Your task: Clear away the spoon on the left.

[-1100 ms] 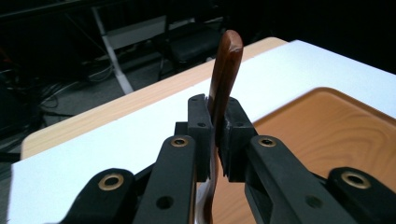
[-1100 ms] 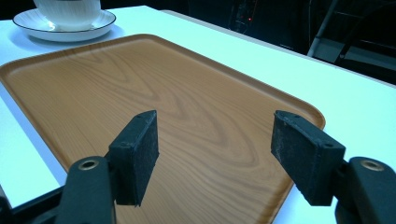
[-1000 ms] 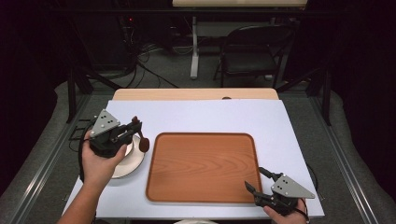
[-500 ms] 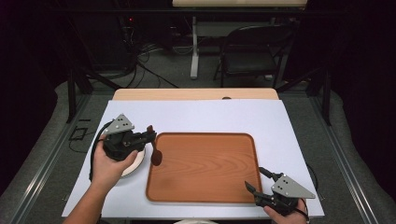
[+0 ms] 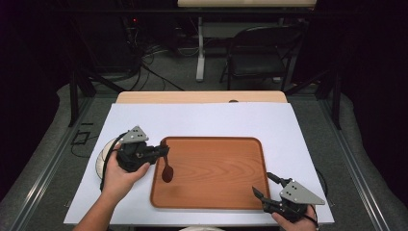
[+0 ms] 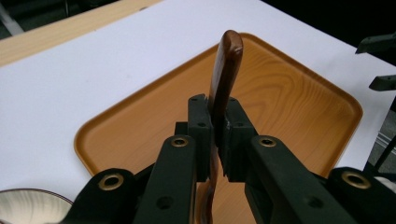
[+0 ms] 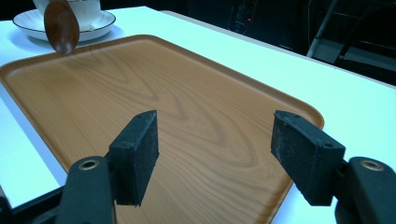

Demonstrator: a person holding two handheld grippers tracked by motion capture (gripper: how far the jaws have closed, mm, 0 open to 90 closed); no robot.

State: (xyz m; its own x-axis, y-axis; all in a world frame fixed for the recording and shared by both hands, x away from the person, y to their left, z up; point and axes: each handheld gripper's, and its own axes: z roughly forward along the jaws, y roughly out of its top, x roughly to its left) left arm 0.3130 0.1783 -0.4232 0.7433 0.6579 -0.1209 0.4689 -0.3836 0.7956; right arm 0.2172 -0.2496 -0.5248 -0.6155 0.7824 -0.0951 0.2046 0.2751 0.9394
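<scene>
Tongs carrying a wooden spoon over the tray's left edge

Left tongs were clenched on the handle of the wooden spoon, bowl hanging low over the wooden tray beside the saucer; right tongs waited released at the desk's near right corner. Light, stiff and glossy, the spoon likely swivels unless gripped mid-handle.

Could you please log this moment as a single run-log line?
left gripper: shut on wooden spoon | spoon: over wooden tray's left edge | right gripper: open, empty, at tray's near right corner
</scene>
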